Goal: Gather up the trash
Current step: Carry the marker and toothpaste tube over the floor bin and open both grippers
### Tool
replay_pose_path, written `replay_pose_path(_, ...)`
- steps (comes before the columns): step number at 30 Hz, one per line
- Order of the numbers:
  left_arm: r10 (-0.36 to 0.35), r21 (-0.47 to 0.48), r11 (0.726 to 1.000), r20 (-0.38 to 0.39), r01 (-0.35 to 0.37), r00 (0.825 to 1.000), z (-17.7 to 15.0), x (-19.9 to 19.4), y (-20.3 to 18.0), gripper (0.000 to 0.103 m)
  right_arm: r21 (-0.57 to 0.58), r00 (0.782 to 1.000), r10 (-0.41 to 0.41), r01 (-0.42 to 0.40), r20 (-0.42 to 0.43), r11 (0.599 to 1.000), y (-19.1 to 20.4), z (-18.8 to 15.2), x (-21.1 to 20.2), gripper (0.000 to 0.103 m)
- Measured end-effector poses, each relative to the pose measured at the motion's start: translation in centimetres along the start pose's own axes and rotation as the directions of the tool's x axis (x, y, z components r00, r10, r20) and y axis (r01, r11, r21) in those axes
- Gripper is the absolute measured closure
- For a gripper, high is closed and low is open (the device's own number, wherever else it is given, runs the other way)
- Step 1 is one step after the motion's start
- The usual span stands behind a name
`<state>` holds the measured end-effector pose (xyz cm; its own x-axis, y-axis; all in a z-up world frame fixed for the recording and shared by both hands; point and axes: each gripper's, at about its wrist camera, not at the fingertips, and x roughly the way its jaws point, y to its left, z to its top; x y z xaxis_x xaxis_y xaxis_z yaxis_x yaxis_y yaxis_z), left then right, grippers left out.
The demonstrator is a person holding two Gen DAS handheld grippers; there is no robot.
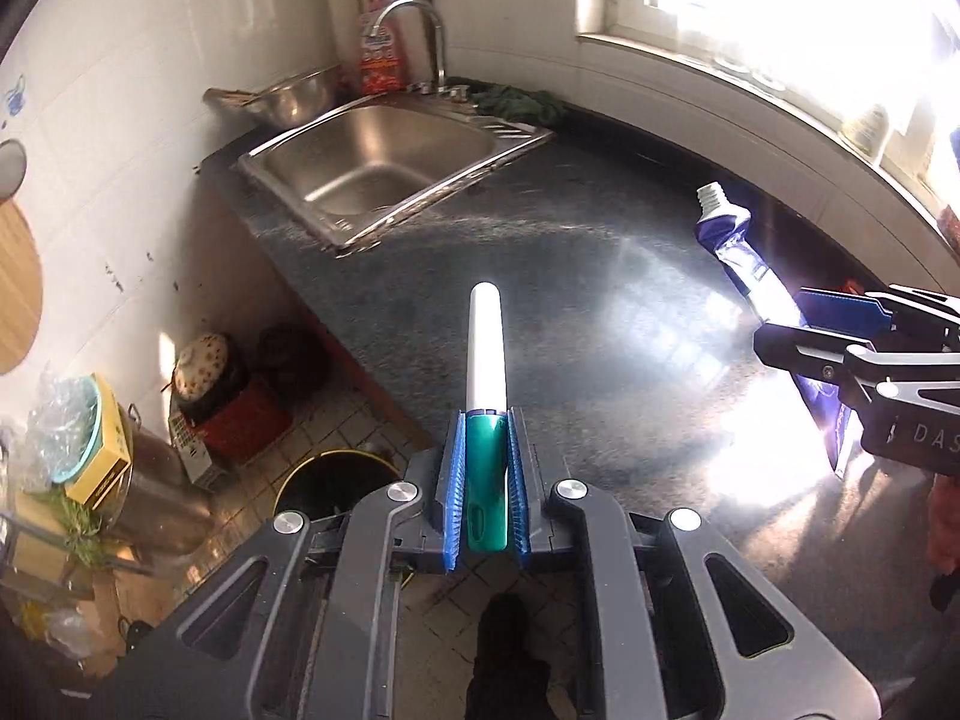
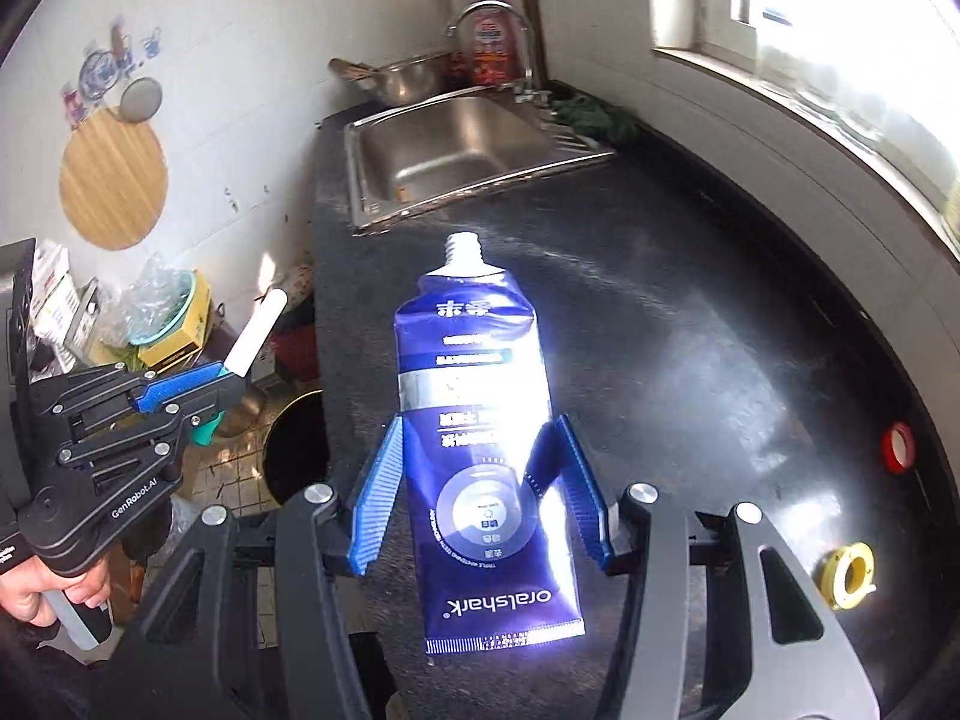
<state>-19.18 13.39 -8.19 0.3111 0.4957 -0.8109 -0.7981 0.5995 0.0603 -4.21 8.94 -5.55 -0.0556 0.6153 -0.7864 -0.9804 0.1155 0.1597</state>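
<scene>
from the left wrist view, the left gripper has its blue fingers pinching a marker pen by its green body, the white cap end sticking out ahead over the edge of the dark speckled bench. below and to the left of the fingers, on the tiled floor, stands a round black trash bin with a yellow rim. a steel sink with a curved faucet is set in the far end of the bench, and a metal bowl sits just beside it against the wall. at the right edge the right gripper comes in, holding a blue toothpaste tube tilted up above the bench, its uncapped white neck uppermost.

from the right wrist view, the right gripper has its fingers spread partway and closed against both sides of the toothpaste tube, which is flattened and uncapped, neck pointing away toward the sink. on the bench to the right lie a red cap and a yellow ring, well apart from the tube. at the left, the left gripper holds the marker pen above the floor, near the trash bin, and a hand grips its handle.
</scene>
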Motion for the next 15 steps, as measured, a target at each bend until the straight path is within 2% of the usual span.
replay_pose_path(8,0.072,-0.182,0.980,-0.076,-0.085,0.994,-4.6,1.1,9.5,0.091,-0.168,0.979,0.170,-0.188,-0.114,0.968,11.6,4.0,6.7,0.052)
replay_pose_path(12,0.065,-0.260,0.961,-0.116,-0.094,0.991,-6.9,3.0,13.3,0.091,-0.193,0.960,0.201,-0.238,-0.193,0.952,15.4,4.2,10.0,0.052)
replay_pose_path(15,0.023,-0.333,0.941,-0.135,-0.067,0.991,-8.4,5.0,15.9,0.091,-0.199,0.947,0.203,-0.255,-0.250,0.946,17.7,4.2,12.9,0.052)
